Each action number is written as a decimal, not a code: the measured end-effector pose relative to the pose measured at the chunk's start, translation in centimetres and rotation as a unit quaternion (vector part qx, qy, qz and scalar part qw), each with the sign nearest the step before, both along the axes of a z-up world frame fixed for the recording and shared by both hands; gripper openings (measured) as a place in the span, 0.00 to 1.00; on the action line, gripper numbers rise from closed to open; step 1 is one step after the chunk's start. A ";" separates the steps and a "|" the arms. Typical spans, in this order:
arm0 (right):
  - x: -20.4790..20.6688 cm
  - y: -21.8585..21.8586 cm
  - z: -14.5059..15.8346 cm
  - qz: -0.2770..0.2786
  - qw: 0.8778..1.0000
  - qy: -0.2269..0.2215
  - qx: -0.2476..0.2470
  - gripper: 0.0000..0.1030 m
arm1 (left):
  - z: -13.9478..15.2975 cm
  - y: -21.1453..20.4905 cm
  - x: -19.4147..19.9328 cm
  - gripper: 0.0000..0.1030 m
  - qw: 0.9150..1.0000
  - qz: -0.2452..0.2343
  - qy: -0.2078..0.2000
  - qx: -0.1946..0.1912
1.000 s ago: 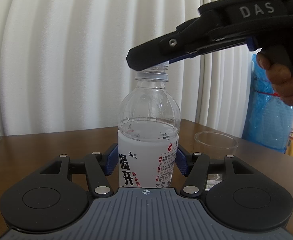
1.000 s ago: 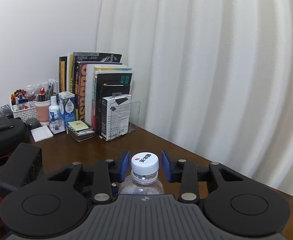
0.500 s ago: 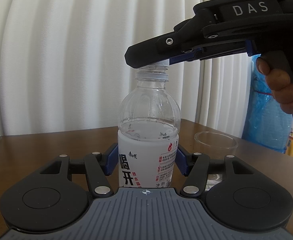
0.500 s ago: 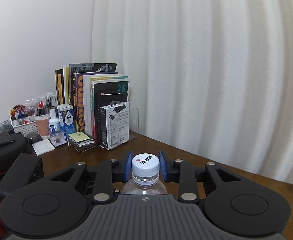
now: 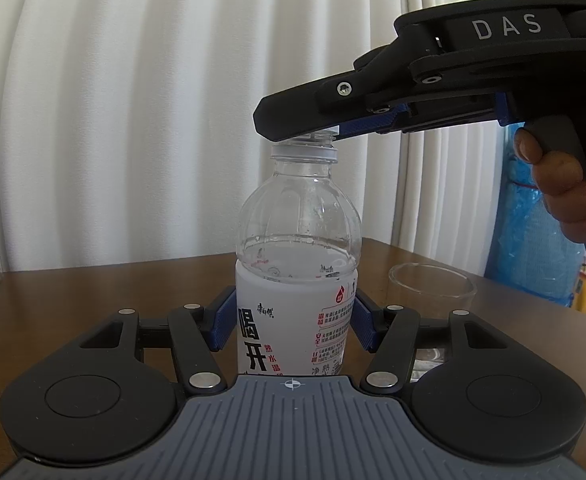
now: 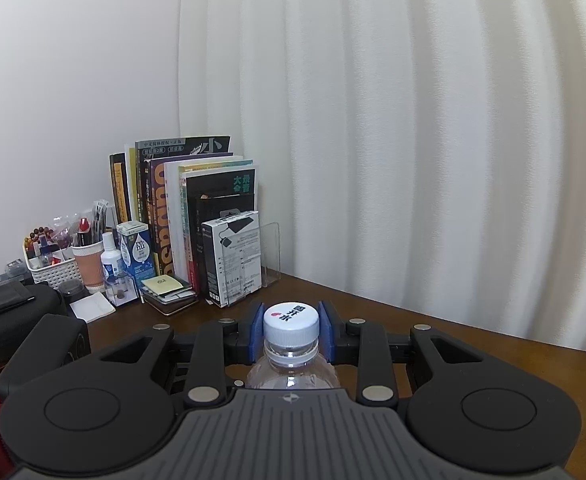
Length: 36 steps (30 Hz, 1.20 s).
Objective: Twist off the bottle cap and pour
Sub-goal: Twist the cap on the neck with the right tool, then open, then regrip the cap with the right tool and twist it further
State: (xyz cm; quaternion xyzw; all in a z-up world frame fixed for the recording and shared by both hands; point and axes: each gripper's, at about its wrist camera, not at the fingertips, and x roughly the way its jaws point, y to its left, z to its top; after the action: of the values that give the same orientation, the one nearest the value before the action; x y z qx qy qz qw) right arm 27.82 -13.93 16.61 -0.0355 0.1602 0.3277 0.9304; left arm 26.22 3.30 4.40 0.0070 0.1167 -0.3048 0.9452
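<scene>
A clear water bottle with a white label stands upright on the brown table. My left gripper is shut on its labelled body, blue pads on both sides. The white cap sits on the bottle neck. My right gripper is shut on the cap, a blue pad touching each side. In the left wrist view the right gripper reaches in from the right and covers the cap. A clear empty cup stands just right of the bottle.
Books, a white box, a pen basket and a black pouch crowd the table's far left corner. White curtains hang behind. A blue bag stands beyond the table at right.
My right gripper's jaws have closed from a gap beside the cap to touching it on both sides. Its view has tilted upward. The left gripper and bottle have not moved.
</scene>
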 end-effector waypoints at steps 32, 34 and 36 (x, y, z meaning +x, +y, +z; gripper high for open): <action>-2.1 0.7 0.4 -0.009 0.998 -0.042 -0.048 0.46 | -0.2 0.0 -0.2 0.57 1.000 0.002 0.001 0.002; -1.8 1.0 0.3 -0.007 0.998 -0.041 -0.045 0.46 | -0.2 -0.1 -0.2 0.57 1.000 0.002 0.001 0.002; -1.5 1.4 0.2 -0.008 0.998 -0.040 -0.045 0.48 | -0.1 -0.1 -0.2 0.57 1.000 0.002 0.001 0.002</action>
State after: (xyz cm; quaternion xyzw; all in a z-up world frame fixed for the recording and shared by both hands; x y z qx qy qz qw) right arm 26.30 -12.54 16.80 -0.0888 0.1378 0.3114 0.9360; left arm 25.98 3.18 4.26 0.0082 0.1182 -0.3023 0.9458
